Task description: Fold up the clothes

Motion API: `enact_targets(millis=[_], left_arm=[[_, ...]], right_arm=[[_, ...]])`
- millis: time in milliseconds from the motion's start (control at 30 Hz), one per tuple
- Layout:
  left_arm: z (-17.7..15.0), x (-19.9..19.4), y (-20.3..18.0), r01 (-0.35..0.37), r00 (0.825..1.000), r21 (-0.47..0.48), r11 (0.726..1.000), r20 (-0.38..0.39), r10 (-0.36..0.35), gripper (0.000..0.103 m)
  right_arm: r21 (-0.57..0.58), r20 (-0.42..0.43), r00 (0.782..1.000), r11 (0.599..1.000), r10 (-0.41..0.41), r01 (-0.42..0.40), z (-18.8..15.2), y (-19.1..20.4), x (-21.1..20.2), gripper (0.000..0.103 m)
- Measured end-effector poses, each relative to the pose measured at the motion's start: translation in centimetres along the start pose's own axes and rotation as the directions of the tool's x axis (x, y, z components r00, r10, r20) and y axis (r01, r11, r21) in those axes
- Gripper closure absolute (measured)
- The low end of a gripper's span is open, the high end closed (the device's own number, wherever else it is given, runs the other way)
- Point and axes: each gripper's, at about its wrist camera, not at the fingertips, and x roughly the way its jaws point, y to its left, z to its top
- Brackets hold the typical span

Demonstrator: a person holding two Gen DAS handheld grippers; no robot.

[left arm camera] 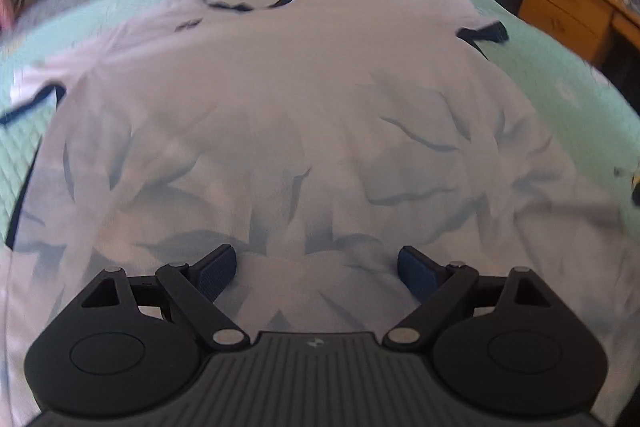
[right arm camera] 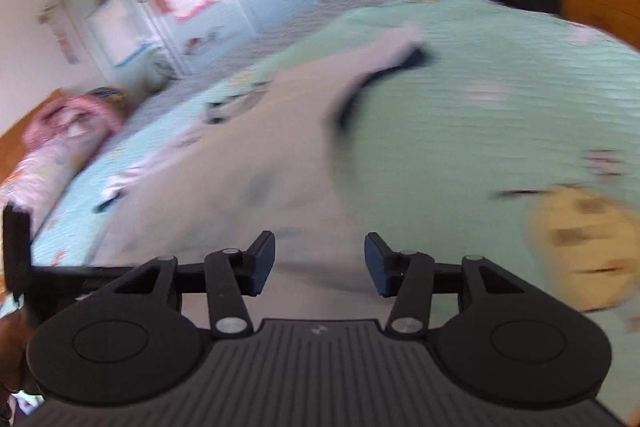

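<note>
One white T-shirt [left arm camera: 280,99] with navy trim lies spread flat, collar far, on the mint bed quilt [left arm camera: 560,75]; unfolded, creased near the hem. Two grippers: left gripper [left arm camera: 316,273] over the hem, released; right gripper [right arm camera: 319,263] at the shirt's right edge, released, empty. Any pinch should take both fabric layers. Sleeves: two.

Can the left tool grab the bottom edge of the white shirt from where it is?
Probably yes. The left tool is open right over the white shirt, which lies spread on the green bedspread, and nothing sits between them.
</note>
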Motion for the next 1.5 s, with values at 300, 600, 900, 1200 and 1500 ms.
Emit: enact_targets(millis=[300, 600, 900, 1200, 1500], left_arm=[[-2.2, -1.9, 2.2, -0.074, 0.995, -0.010, 0.997, -0.073, 0.073, 0.002], [-3.7, -3.9, 3.8, -0.118, 0.988, -0.011, 0.993, -0.105, 0.116, 0.000], [-1.3, -5.5, 2.0, -0.135, 0.990, 0.052, 0.989, -0.036, 0.137, 0.006], [-1.7, -1.5, 1.2, -0.057, 0.989, 0.079, 0.995, -0.130, 0.067, 0.004], [-6.2, -6.2, 7.0, -0.036, 0.986, -0.083, 0.996, -0.163, 0.022, 0.002]], right_arm=[[0.063, -0.183, 0.973, 0.989, 0.142, -0.132, -2.0, -1.5, 2.1, 0.089], [0.154, -0.215, 0.957, 0.974, 0.195, -0.164, -1.1, -3.4, -1.1, 0.099], [0.178, -0.229, 0.965, 0.980, 0.132, -0.092, -2.0, -4.2, 1.4, 0.099], [0.127, -0.165, 0.986, 0.991, -0.032, 0.053, -0.2, -4.1, 0.2, 0.086], [0.149, -0.107, 0.980, 0.977, 0.167, -0.150, 0.6, -2.3, -0.6, 0.075]])
